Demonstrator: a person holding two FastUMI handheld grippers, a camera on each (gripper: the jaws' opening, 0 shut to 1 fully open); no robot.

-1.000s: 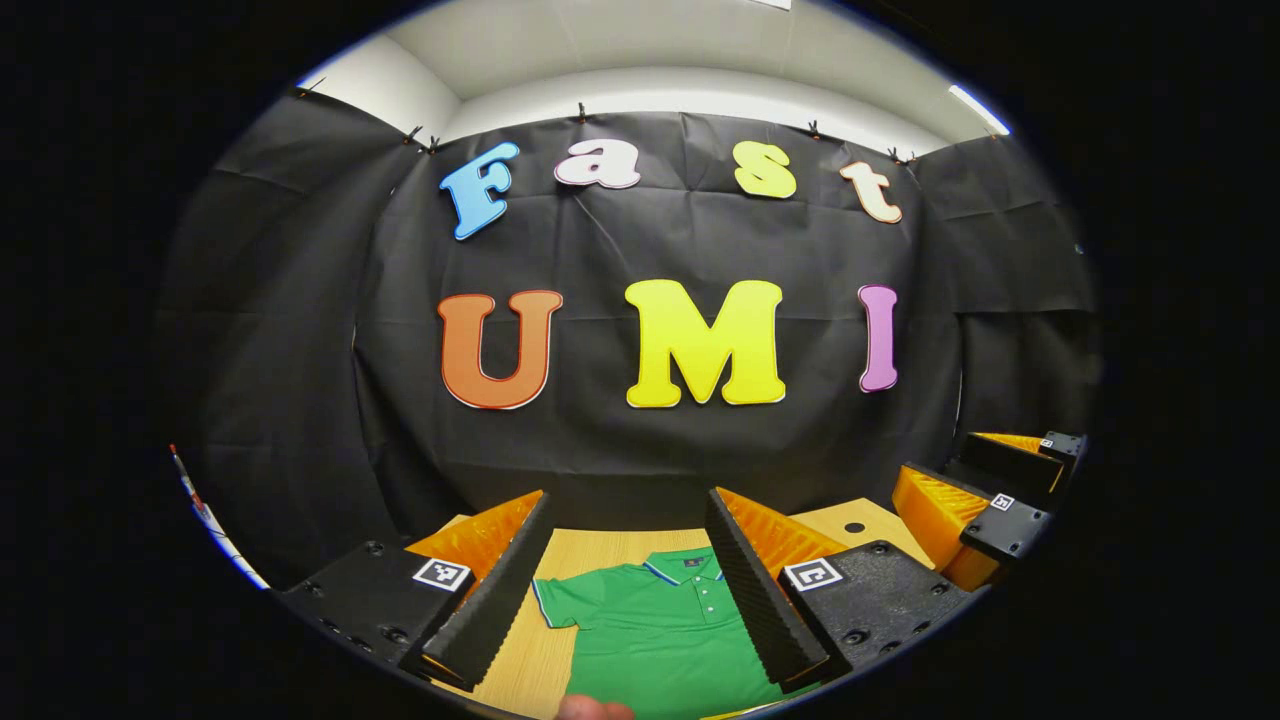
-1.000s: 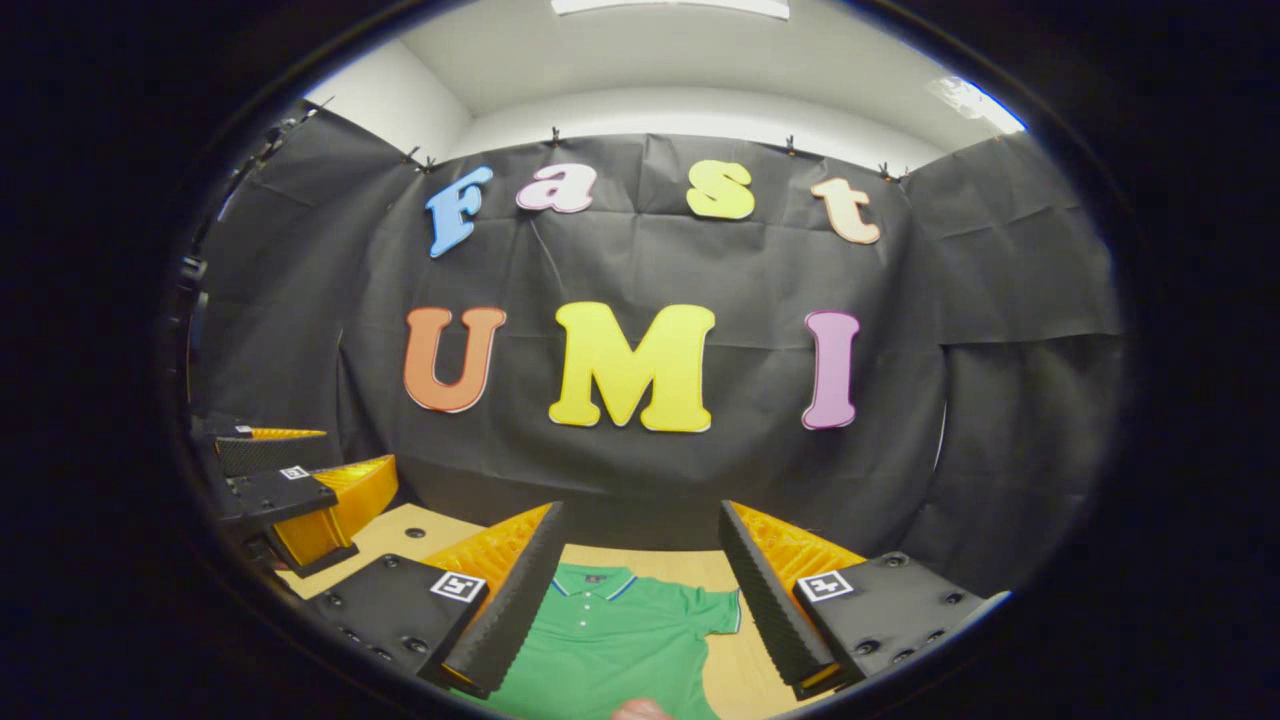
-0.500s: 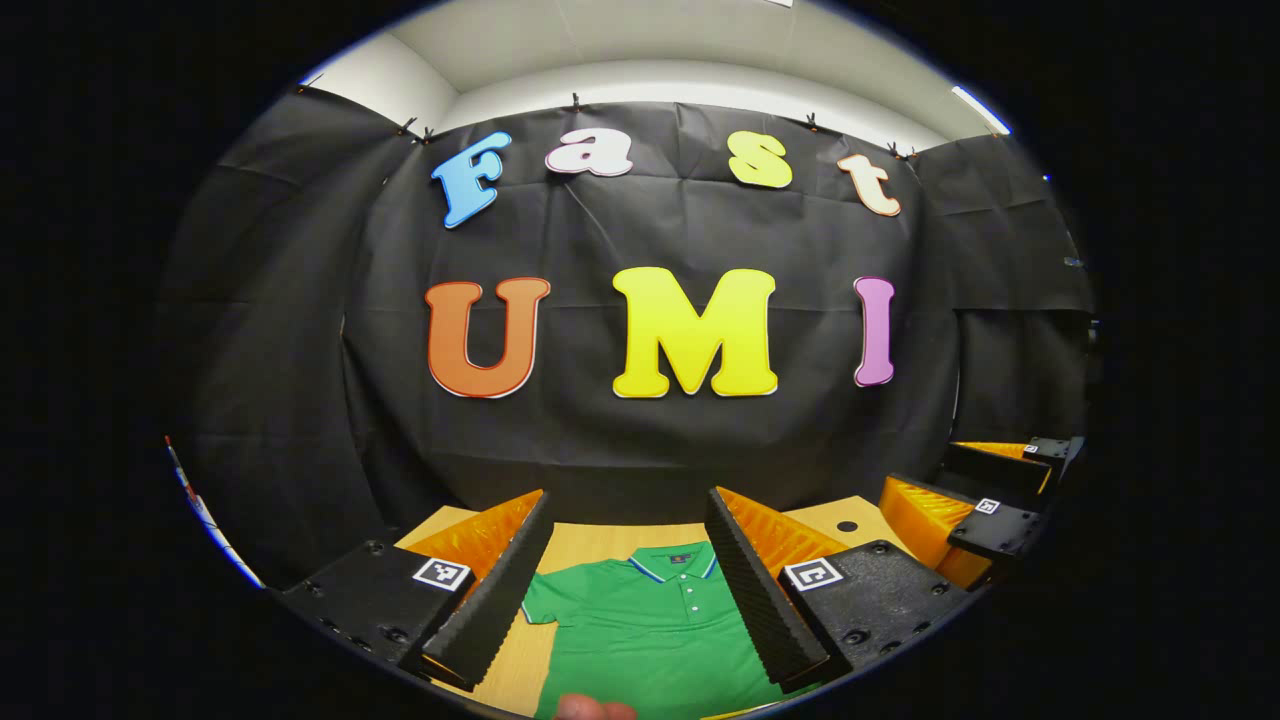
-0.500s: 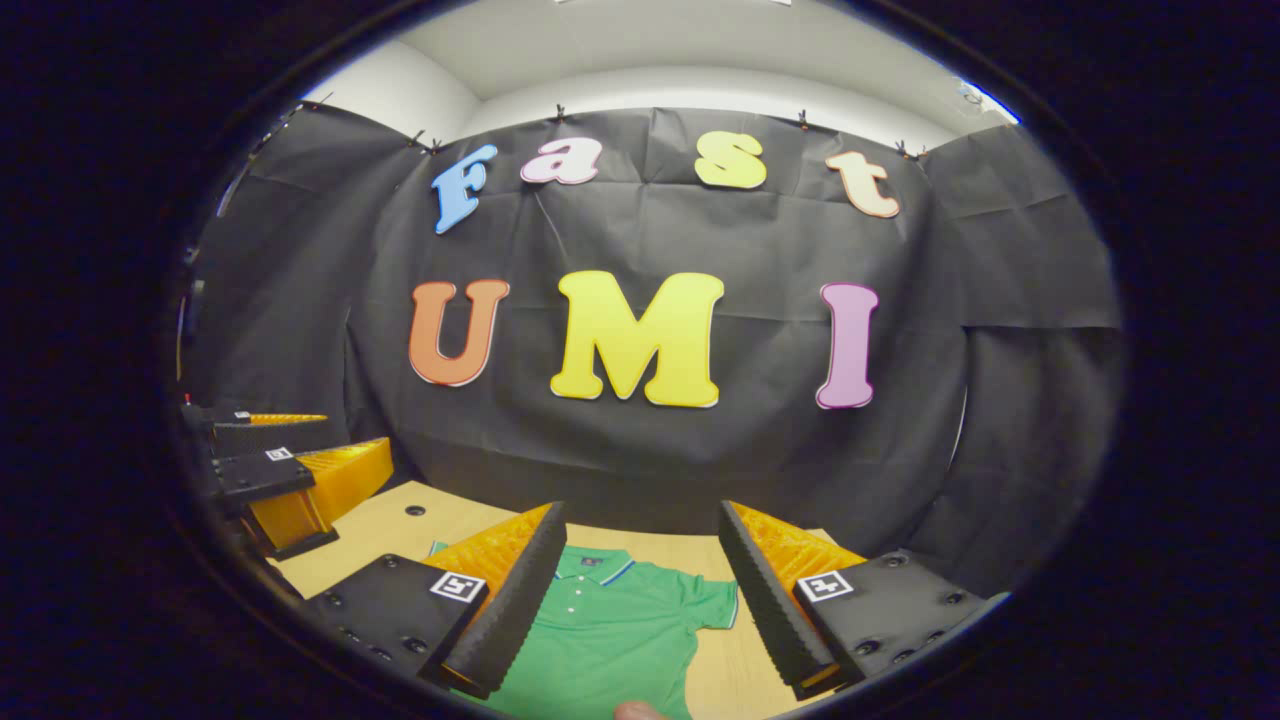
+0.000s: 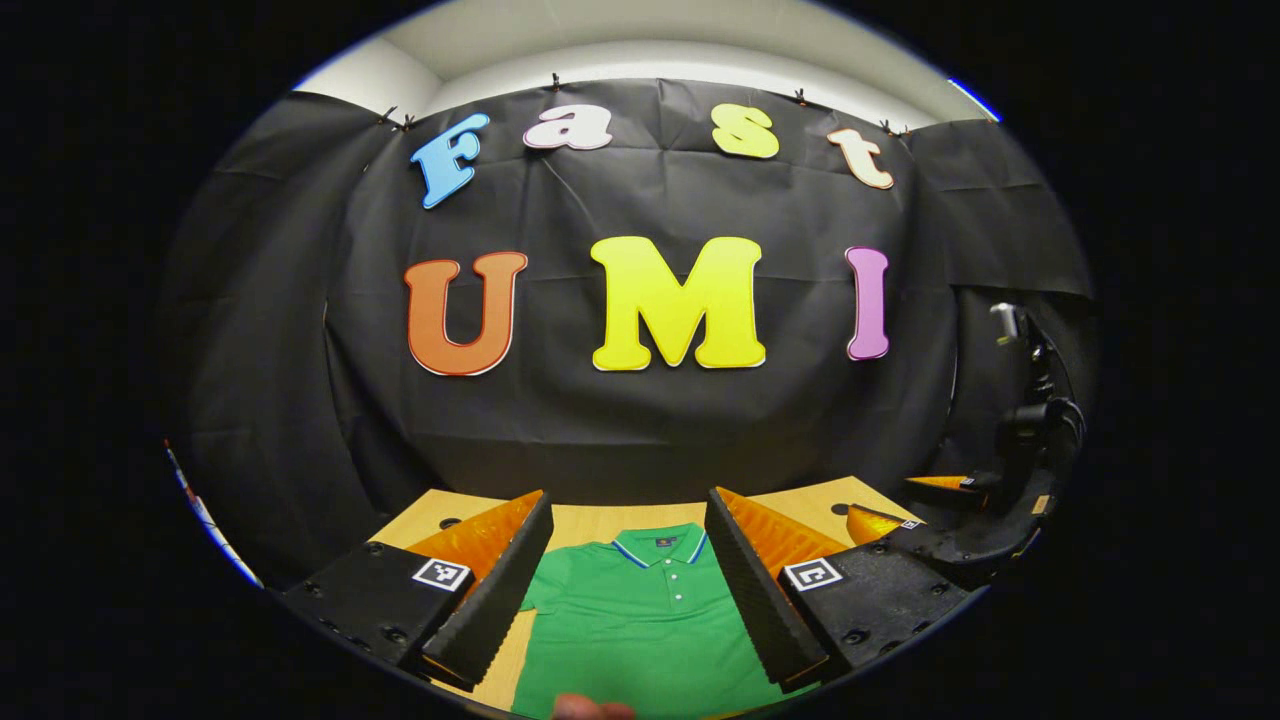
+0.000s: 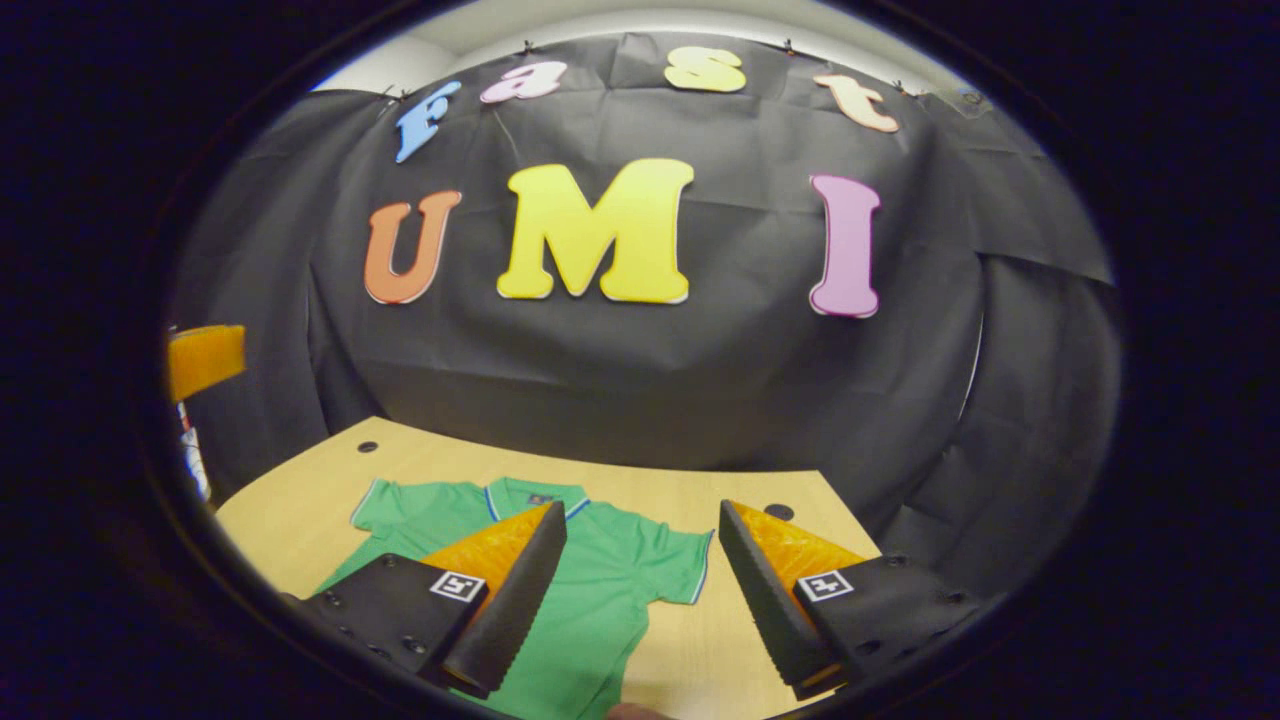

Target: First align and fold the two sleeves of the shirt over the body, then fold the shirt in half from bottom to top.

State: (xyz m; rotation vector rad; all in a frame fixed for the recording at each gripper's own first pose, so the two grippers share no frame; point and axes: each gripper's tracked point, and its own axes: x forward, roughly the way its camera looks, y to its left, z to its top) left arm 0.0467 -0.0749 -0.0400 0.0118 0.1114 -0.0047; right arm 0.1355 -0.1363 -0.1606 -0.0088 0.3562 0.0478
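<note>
A green polo shirt (image 5: 640, 625) with a blue-edged collar lies flat on the wooden table (image 5: 590, 522), collar toward the wall. My left gripper (image 5: 627, 500) hovers open above it, its fingers framing the collar and chest. In the right gripper view the shirt (image 6: 610, 590) spreads with both short sleeves out, one sleeve (image 6: 385, 503) at the left and the other (image 6: 690, 568) between the fingers. My right gripper (image 6: 641, 510) is open above the shirt's right side, holding nothing. The right gripper (image 5: 960, 520) also shows at the right of the left gripper view.
The table (image 6: 300, 500) has small round holes (image 6: 367, 447) near its back corners. Black cloth closes the booth behind and beside it. An orange part of the left gripper (image 6: 205, 360) shows at the left edge. A person's fingertip (image 5: 590, 708) shows at the bottom.
Both views have tipped downward, so more table and shirt show. The right gripper has moved forward and to the right over the shirt's right sleeve. Both stay open.
</note>
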